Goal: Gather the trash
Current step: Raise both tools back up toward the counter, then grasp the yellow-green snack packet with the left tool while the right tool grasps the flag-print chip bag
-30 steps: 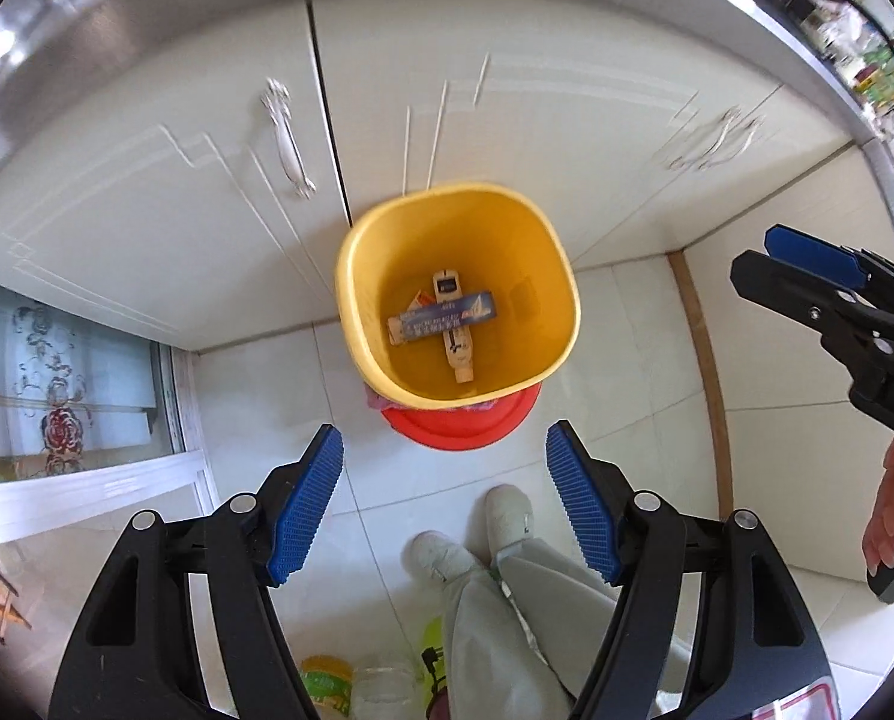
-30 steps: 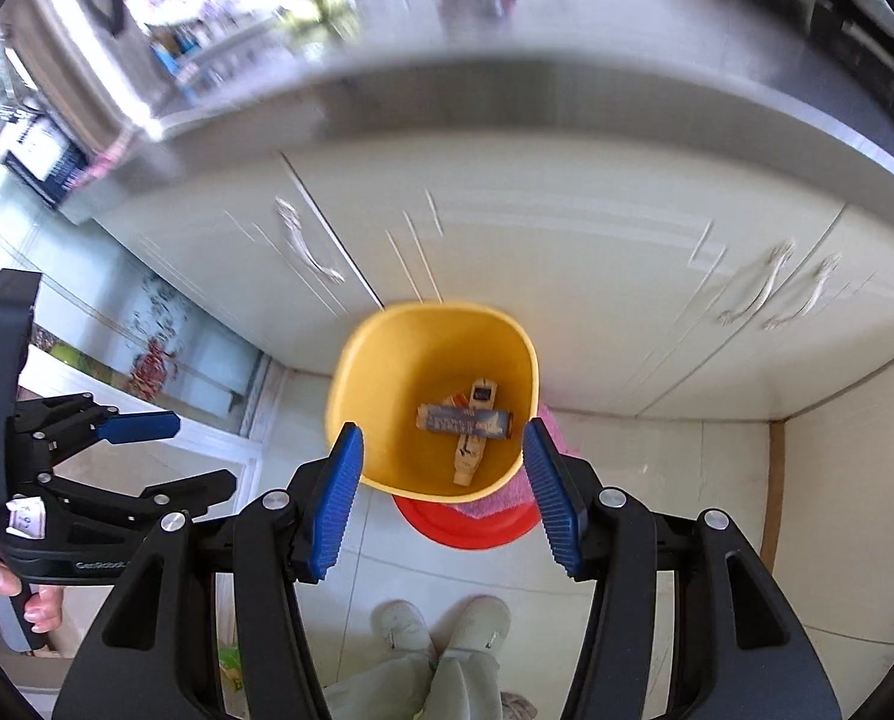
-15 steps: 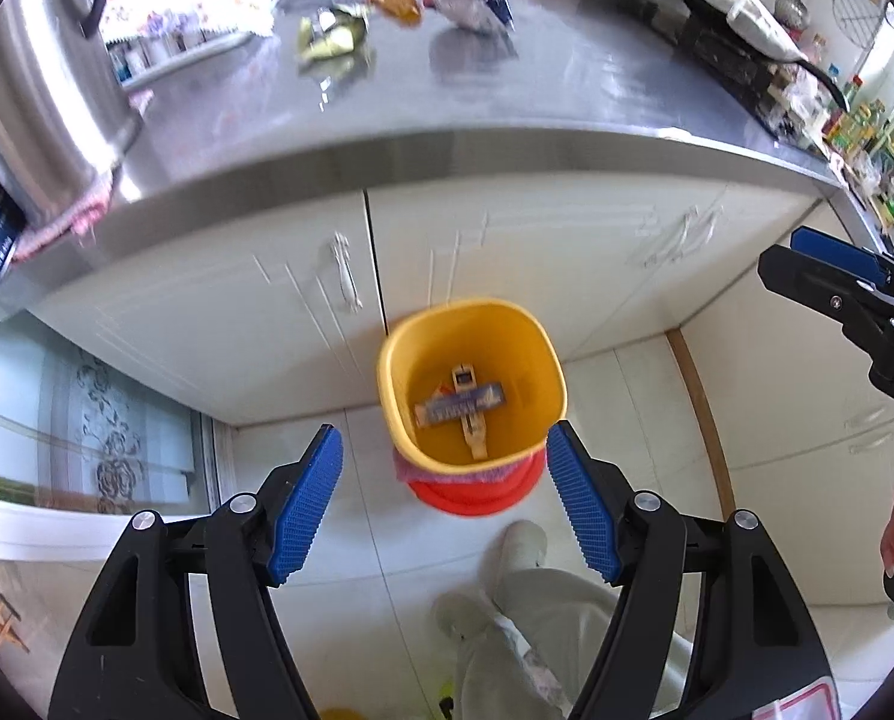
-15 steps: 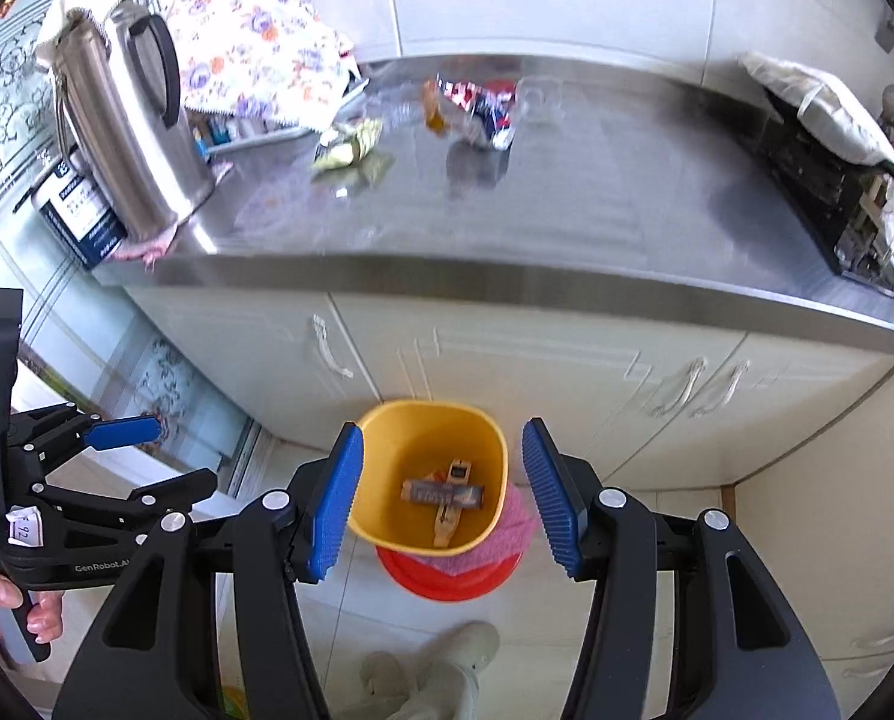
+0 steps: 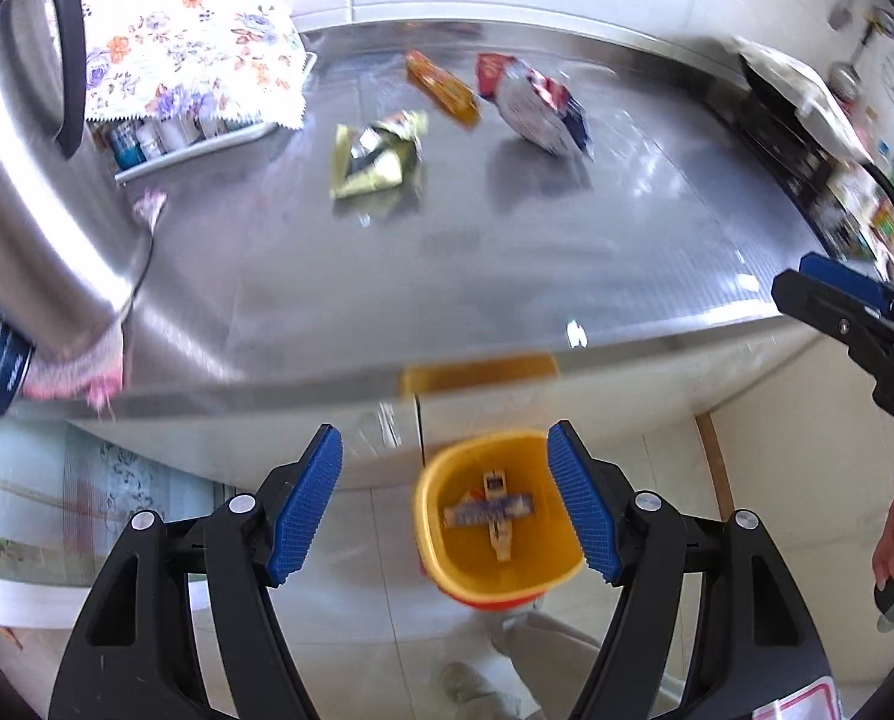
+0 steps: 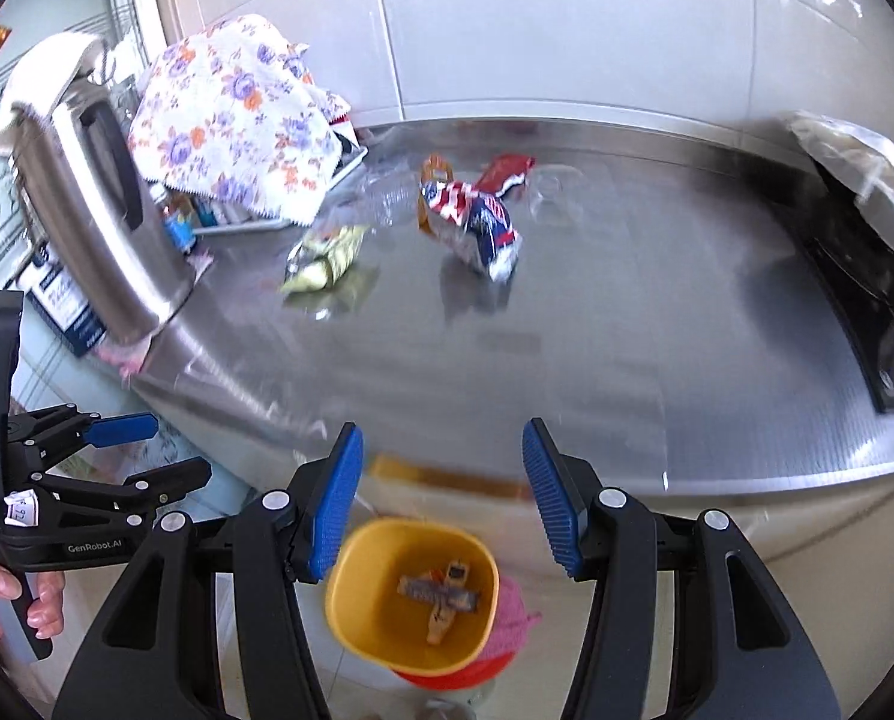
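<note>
A yellow bin point(image 5: 498, 522) stands on the floor below the steel counter point(image 5: 447, 276), with wrappers inside; it also shows in the right wrist view point(image 6: 414, 594). On the counter lie a yellow-green wrapper point(image 5: 375, 159), an orange wrapper point(image 5: 444, 87) and a red-white-blue chip bag point(image 5: 537, 105). In the right wrist view the yellow-green wrapper point(image 6: 327, 258) and chip bag point(image 6: 474, 219) lie mid-counter. My left gripper point(image 5: 444, 504) is open and empty above the bin. My right gripper point(image 6: 441, 495) is open and empty, held before the counter edge.
A steel kettle point(image 5: 21, 180) stands at the counter's left, beside a flowered cloth point(image 5: 189, 36) over a tray of bottles. A stove point(image 6: 873, 312) with a bag on it sits at the right. A red basin point(image 6: 447, 675) sits under the bin.
Both grippers have risen and tilted up from over the bin, so the counter top and its wrappers now fill the views. Both stayed open and empty.
</note>
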The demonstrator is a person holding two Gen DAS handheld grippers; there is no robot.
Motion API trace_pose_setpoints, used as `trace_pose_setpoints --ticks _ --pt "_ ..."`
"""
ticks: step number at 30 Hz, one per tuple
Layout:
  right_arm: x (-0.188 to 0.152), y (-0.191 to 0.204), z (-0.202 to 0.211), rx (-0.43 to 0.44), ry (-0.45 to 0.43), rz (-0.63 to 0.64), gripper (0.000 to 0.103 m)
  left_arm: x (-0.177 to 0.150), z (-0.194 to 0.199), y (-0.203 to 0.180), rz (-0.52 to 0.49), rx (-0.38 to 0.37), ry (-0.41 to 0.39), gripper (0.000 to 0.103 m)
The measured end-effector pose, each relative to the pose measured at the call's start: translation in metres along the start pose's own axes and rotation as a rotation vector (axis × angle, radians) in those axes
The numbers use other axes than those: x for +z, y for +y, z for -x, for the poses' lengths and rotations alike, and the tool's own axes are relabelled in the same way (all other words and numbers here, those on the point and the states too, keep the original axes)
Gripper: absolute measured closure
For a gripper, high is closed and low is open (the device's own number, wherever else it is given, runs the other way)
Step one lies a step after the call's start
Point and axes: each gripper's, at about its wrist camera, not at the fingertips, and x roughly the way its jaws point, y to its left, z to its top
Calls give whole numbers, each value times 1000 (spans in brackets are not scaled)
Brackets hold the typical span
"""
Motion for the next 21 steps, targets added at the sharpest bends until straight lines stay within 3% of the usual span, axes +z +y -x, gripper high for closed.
trace_pose_setpoints --ticks 14,18,21 --pt "78 -12 -71 46 6 22 42 77 -43 14 40 11 8 31" --pt "96 -13 -91 20 2 -1 26 98 -62 24 23 4 21 31" --pt "110 -19 -109 9 3 -46 21 113 -74 34 21 -3 27 27"
